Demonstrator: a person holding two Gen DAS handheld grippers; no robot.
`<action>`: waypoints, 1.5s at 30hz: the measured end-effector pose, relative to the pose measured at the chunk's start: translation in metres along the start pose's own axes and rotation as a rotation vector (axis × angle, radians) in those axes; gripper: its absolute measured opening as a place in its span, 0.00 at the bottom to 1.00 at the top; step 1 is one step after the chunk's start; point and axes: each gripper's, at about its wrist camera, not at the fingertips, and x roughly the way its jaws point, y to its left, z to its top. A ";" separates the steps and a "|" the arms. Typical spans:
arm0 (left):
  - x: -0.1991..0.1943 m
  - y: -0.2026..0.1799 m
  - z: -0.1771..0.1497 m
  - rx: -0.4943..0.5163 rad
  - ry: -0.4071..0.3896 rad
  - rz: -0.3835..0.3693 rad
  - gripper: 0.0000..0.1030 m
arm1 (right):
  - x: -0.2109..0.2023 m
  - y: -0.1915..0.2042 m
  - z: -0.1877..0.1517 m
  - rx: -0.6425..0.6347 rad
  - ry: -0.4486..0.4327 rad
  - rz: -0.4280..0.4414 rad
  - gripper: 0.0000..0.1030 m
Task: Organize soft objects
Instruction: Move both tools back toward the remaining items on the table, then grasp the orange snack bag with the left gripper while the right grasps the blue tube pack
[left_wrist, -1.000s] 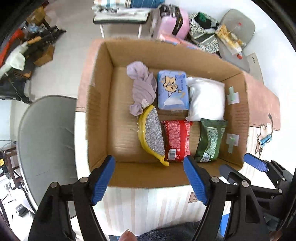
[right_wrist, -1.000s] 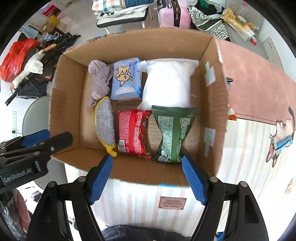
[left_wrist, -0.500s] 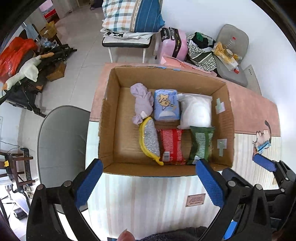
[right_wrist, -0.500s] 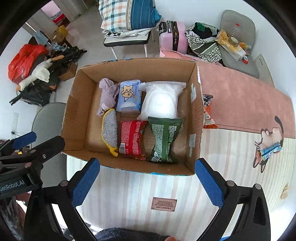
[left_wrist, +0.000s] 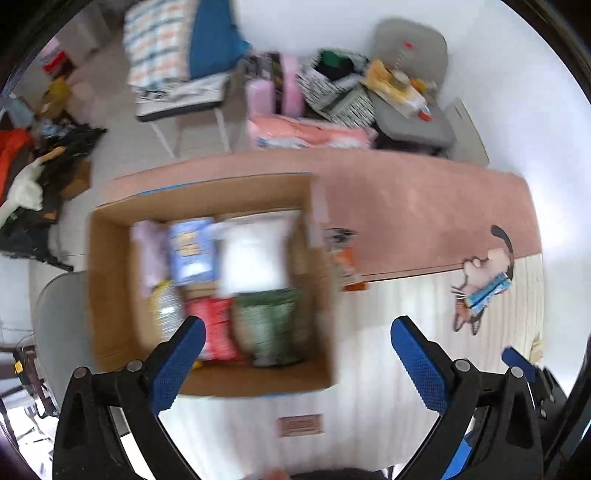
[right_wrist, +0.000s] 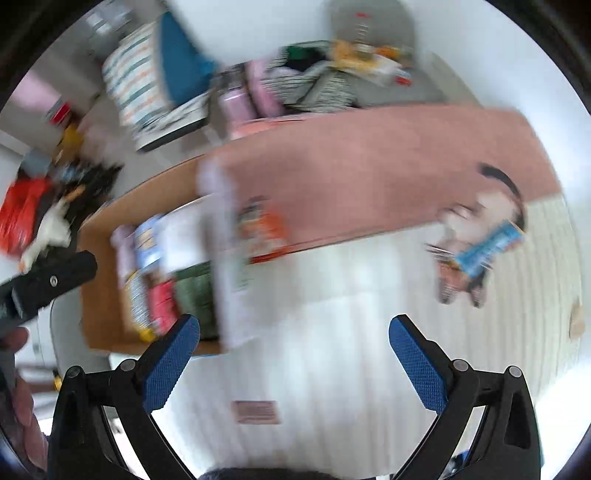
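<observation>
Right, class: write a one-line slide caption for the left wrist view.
Open left tongs above a cardboard box packed with soft packets, beside a pink mat.

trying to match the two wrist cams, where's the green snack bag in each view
Left wrist: green snack bag lies in the cardboard box, near right corner, lower centre-left of the picture.
Right wrist: blurred, at against the box's right wall, left of centre.
Shared landmark: white pillow pack right behind it.

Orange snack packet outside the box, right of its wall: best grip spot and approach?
Judging through blur: the orange packet lies flat on the table against the box wall. Come from above with the open right gripper, pinching its free right edge, away from the wall.
</observation>
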 end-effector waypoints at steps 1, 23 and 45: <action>0.011 -0.013 0.009 0.008 0.026 -0.004 1.00 | 0.002 -0.021 0.006 0.033 0.002 -0.015 1.00; 0.256 -0.121 0.091 0.322 0.494 0.467 0.98 | 0.103 -0.247 0.080 0.309 0.111 -0.064 1.00; 0.175 -0.189 0.045 0.381 0.363 -0.015 0.66 | 0.140 -0.290 0.080 0.388 0.168 -0.037 1.00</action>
